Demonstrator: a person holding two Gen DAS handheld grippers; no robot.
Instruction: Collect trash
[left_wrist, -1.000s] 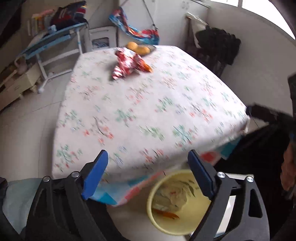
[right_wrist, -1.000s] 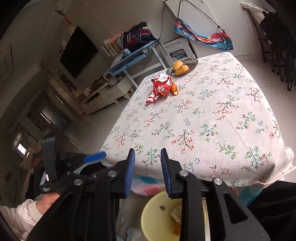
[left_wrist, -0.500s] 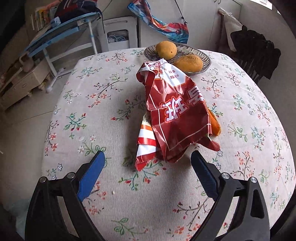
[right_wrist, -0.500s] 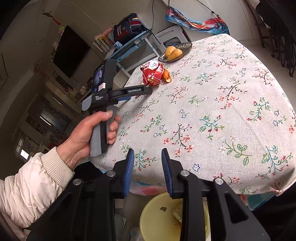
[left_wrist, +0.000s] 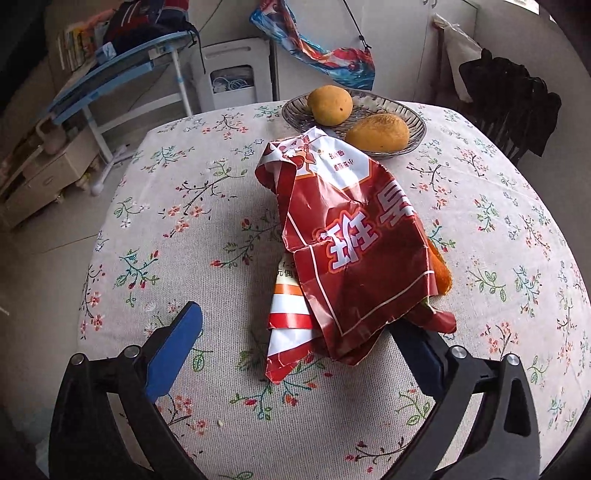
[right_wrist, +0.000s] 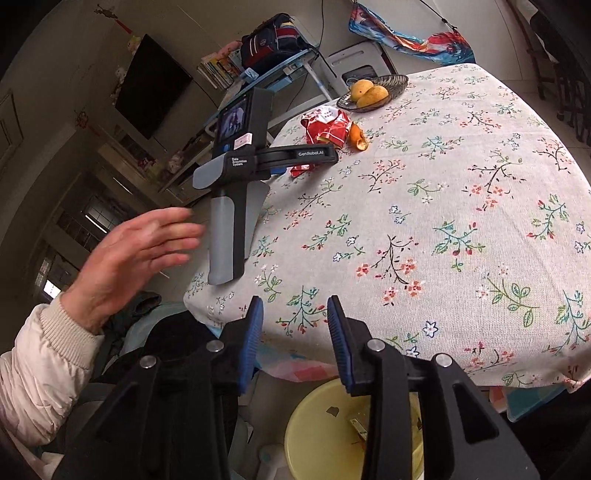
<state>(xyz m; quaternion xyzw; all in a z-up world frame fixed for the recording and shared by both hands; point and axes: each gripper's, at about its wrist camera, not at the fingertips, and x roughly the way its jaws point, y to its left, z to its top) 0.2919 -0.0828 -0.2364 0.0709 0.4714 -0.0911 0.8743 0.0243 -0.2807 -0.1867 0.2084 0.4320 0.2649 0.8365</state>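
Observation:
A crumpled red snack bag (left_wrist: 351, 251) lies on the floral tablecloth, with an orange peel (left_wrist: 441, 275) under its right side. My left gripper (left_wrist: 299, 339) is open, its blue fingers either side of the bag's near end. In the right wrist view the bag (right_wrist: 327, 127) and peel (right_wrist: 358, 136) lie far off, and the left gripper's body (right_wrist: 240, 177) rests on the table with the hand (right_wrist: 140, 254) off its handle. My right gripper (right_wrist: 295, 332) is open and empty above the yellow bin (right_wrist: 321, 435) at the table's near edge.
A dish (left_wrist: 413, 122) with two mangoes (left_wrist: 330, 105) stands behind the bag. A dark chair (left_wrist: 517, 110) is at the far right. A blue rack (left_wrist: 122, 77) and white stool (left_wrist: 232, 77) stand beyond the table.
The left gripper moved forward from above the bin to the bag, its fingers now around the bag's near end. The hand has come off its handle. The right gripper stayed above the bin.

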